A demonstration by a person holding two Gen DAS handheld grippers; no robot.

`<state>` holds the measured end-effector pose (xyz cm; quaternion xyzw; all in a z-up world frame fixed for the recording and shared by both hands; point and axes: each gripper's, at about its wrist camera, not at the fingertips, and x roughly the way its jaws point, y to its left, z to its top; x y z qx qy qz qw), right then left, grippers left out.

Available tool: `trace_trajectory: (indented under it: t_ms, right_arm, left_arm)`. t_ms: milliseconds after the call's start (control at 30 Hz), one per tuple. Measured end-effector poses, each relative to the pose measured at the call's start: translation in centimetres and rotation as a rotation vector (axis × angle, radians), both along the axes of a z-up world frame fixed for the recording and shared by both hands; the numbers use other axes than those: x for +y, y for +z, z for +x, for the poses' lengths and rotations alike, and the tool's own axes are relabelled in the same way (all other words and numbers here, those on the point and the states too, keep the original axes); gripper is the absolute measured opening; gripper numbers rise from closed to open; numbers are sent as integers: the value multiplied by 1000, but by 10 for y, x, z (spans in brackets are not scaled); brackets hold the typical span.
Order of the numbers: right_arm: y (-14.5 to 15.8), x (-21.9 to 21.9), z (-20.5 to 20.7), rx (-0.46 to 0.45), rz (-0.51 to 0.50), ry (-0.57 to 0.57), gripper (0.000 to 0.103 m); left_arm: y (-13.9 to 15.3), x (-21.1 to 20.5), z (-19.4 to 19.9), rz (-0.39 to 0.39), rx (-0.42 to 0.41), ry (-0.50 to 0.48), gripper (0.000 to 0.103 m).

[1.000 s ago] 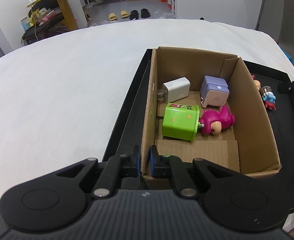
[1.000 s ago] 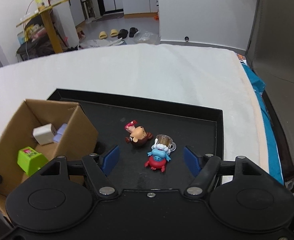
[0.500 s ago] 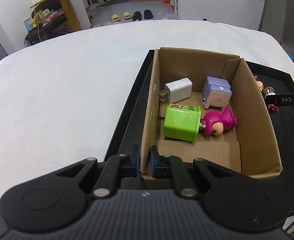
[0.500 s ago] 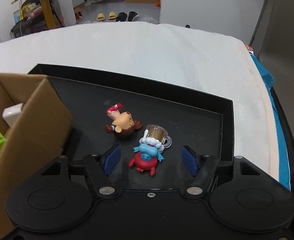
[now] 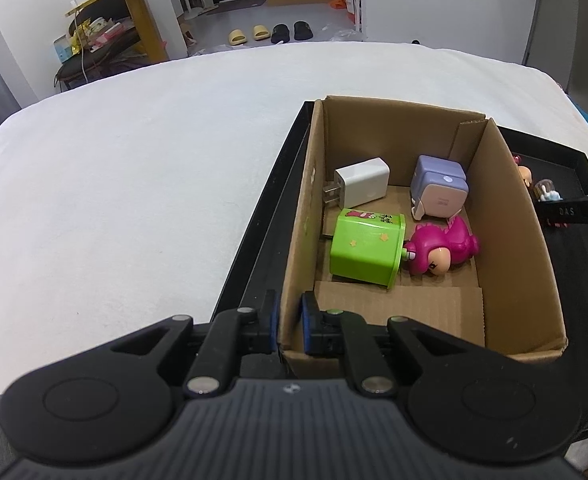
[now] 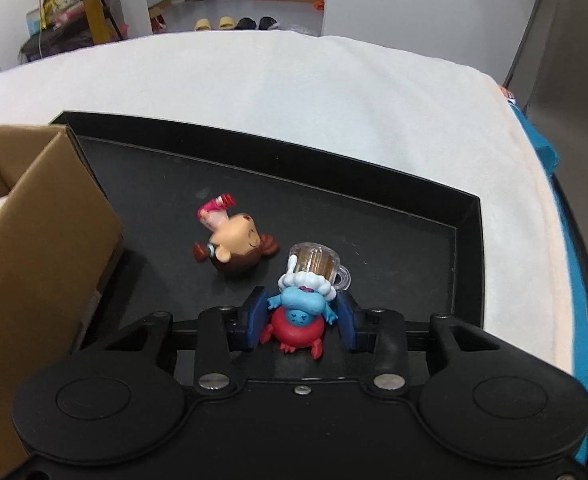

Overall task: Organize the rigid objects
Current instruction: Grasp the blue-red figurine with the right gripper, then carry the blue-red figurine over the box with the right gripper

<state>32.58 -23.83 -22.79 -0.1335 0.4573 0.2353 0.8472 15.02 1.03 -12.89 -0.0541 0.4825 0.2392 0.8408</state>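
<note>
On the black tray (image 6: pixel 333 184) lies a blue and red figure (image 6: pixel 297 330) with a clear mug (image 6: pixel 315 260) at its head. My right gripper (image 6: pixel 302 316) is closing around it, and both blue pads touch its sides. A brown-haired doll (image 6: pixel 236 248) lies just left of it on the tray. My left gripper (image 5: pixel 290 320) is shut on the near left wall of the cardboard box (image 5: pixel 509 240). Inside the box are a white charger (image 5: pixel 363 188), a purple cube (image 5: pixel 439 194), a green charger (image 5: pixel 365 248) and a pink figure (image 5: pixel 441 250).
The tray rests on a white cloth-covered table (image 5: pixel 134 184). The box (image 6: pixel 42 248) stands at the tray's left end. A grey chair (image 6: pixel 573 32) and a blue cloth (image 6: pixel 545 152) lie past the table's right edge.
My right gripper sank toward the tray and its jaws closed from wide apart onto the blue and red figure. The left gripper kept still on the box wall.
</note>
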Motion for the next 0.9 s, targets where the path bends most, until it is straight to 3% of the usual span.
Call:
trace_trajectory:
  t_ms: [500, 900]
  right_arm:
    - [23, -5, -43, -4, -46, 6, 37]
    - [42, -12, -53, -17, -33, -27, 37]
  left_arm:
    - [-1, 6, -4, -23, -17, -16, 11]
    - [2, 8, -6, -42, -30, -40, 9]
